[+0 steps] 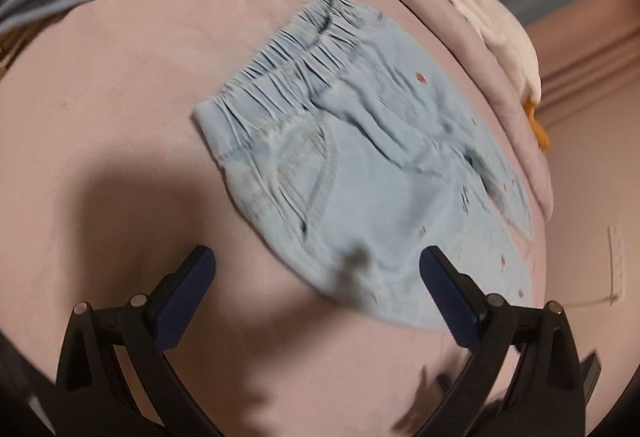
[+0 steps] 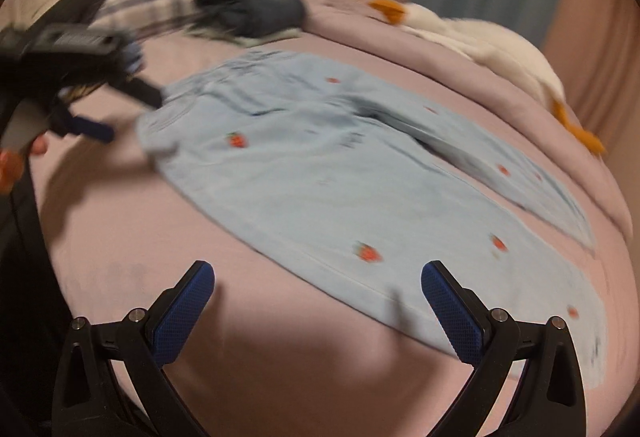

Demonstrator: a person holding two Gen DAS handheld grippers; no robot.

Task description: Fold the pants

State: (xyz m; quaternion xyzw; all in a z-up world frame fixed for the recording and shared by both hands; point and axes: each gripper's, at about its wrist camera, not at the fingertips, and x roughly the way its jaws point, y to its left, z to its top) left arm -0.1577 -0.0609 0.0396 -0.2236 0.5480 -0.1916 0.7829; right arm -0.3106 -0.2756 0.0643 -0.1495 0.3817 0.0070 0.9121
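While spread flat on the bed (image 1: 120,117), pants (image 1: 360,177) just beyond both grippers' parted, empty jaws.

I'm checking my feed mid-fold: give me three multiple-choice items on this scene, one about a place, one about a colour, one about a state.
1. Where does the white plush duck lie?
A. on top of the pants
B. beyond the pants, on the raised bedding
C. in the left gripper

2. What colour are the pants?
A. light blue with small red marks
B. plain black
C. green plaid

3. How stand the two grippers?
A. both shut on cloth
B. both open, holding nothing
C. one open, one shut

Key: 1 B, the duck lies on the bedding ridge past the pants; 2 A, pale denim with red spots; 3 B, the left gripper and right gripper show their fingers spread, nothing between.
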